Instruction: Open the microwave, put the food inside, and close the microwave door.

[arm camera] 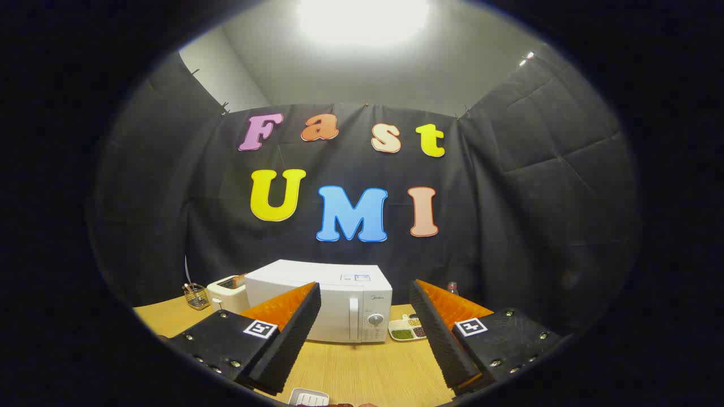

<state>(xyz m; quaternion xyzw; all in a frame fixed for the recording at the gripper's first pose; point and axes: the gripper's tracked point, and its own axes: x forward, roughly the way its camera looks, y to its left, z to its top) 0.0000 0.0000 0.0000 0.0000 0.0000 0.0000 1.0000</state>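
A wooden table [362,370] stands in a booth walled with black cloth [537,198] under a bright ceiling light [362,17]. The gripper [370,345] hovers with its fingers wide apart, holding nothing. Beyond them sits the microwave [322,302], door shut, front facing the fingers, long axis running across the table. A toaster [227,293] stands at its left side, a food tray [408,329] at its right.

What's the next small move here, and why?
Probably advance the gripper toward the white vertical door handle of the white box-shaped microwave: the door looks shut, and the open fingers hold nothing, well short of it over the wooden table.
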